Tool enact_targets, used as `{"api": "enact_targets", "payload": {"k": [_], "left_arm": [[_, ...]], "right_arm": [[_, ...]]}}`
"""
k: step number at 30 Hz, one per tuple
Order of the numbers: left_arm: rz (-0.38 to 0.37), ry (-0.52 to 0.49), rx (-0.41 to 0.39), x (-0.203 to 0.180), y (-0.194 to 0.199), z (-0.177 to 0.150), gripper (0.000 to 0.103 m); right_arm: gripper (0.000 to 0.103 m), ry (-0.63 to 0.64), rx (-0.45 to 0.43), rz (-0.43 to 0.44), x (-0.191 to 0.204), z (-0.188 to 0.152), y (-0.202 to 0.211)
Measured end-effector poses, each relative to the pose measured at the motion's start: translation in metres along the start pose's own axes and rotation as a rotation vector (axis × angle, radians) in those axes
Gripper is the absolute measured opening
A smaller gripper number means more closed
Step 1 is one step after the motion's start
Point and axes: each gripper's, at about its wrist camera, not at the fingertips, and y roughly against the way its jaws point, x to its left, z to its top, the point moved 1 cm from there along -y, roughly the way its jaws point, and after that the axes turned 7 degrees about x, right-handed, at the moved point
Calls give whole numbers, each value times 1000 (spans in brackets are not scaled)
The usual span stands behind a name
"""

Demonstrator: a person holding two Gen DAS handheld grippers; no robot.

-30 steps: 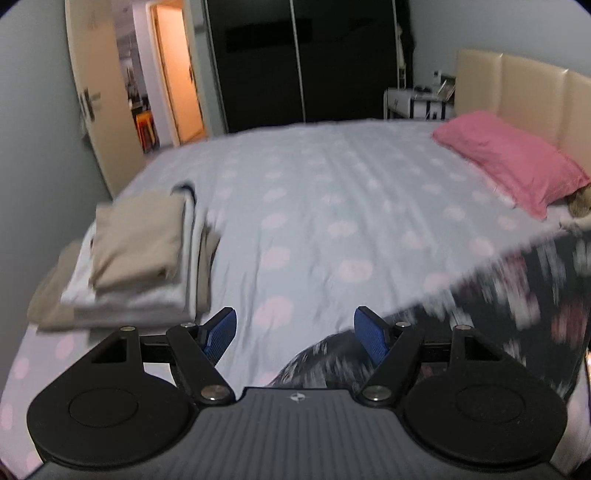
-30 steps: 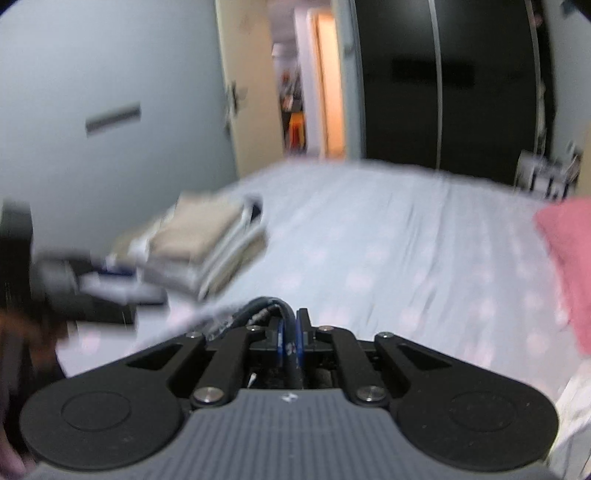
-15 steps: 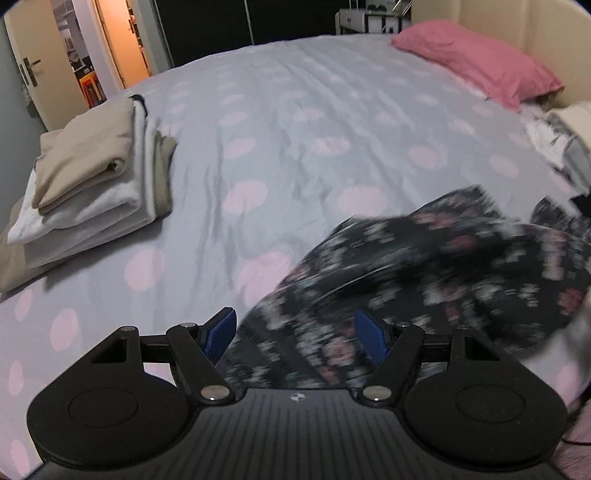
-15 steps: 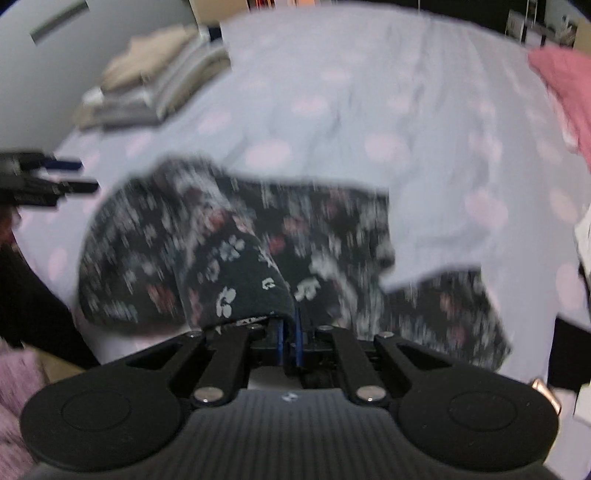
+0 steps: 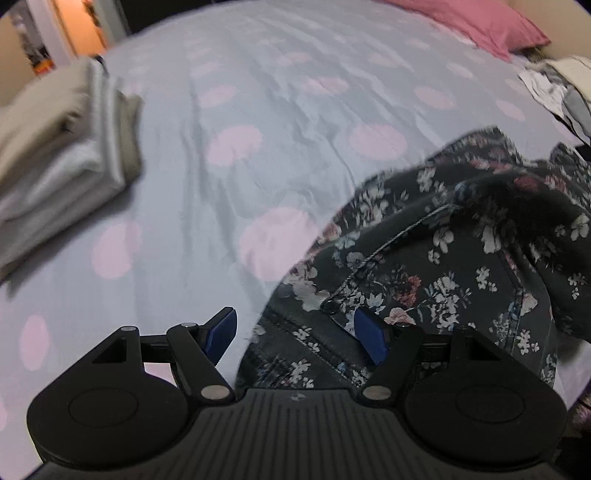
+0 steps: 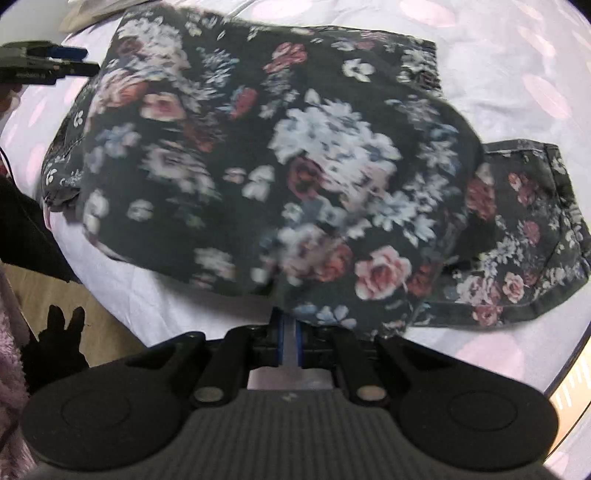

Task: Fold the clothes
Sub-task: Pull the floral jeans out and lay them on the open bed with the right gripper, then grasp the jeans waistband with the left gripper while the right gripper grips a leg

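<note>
A dark floral garment [image 5: 443, 258] lies bunched on the polka-dot bed cover [image 5: 258, 110]; its buttoned waistband is at the near edge. It fills the right wrist view [image 6: 277, 147], spread over the bed's edge. My left gripper [image 5: 295, 332] is open and empty, its blue pads either side of the waistband. My right gripper [image 6: 288, 332] is shut on the floral garment's near edge. The left gripper also shows in the right wrist view [image 6: 48, 62] at the far left.
A stack of folded beige and white clothes [image 5: 62, 147] sits on the bed's left side. A pink pillow [image 5: 480, 26] lies at the headboard end. Unfolded clothes [image 5: 557, 88] are piled at the right. Wooden floor [image 6: 55, 295] lies below the bed's edge.
My right gripper has swung the floral garment down onto the bed and now hovers over it. My left gripper has tilted down and come in close to the waistband.
</note>
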Motion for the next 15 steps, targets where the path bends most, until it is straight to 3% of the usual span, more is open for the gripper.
{"api": "enact_targets", "payload": {"k": [7,11,14,15], "left_arm": [[-101,15,97,16,-28,10,68],[-125,66,128,23,-33,9,57],[-92,62,135,20,-35,10,51],[-80,58,136,18,-36,10,50]], "right_arm": [[12,25,-47,-15,-13,0,45],[16,56,-48,-44,-32,1,72],[29,64,-18,-71,-50,7,83],[40,65,-16,-103,-55,9,87]]}}
